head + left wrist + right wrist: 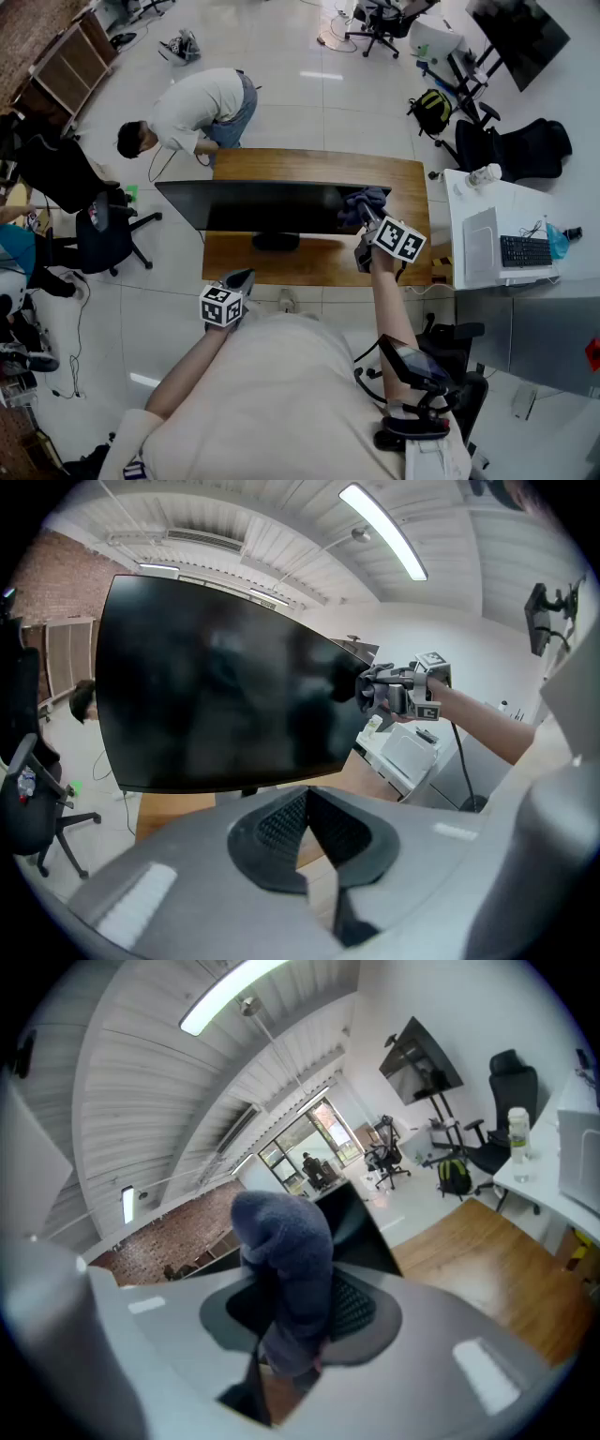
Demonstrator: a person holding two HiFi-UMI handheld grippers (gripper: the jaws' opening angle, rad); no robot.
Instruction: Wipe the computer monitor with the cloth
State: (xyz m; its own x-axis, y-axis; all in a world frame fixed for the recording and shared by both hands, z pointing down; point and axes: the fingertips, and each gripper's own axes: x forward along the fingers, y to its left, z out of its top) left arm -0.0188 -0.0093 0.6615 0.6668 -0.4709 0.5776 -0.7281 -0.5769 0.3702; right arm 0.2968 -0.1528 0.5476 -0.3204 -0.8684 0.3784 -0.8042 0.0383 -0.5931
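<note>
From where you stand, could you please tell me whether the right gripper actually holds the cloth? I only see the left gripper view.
Observer: Yes, the right gripper is shut on a blue-grey cloth.
Operator: Where exactly is the cloth?
Observer: Seen from above, at the monitor's top edge, near its right end.
Operator: Is anyone behind it?
Observer: A person bends over beyond the desk.

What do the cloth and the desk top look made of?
The cloth looks like fleece or microfibre: fuzzy, matte, blue-grey nap. The desk top looks like wood or wood-look laminate: brown, streaky grain, faint sheen.
</note>
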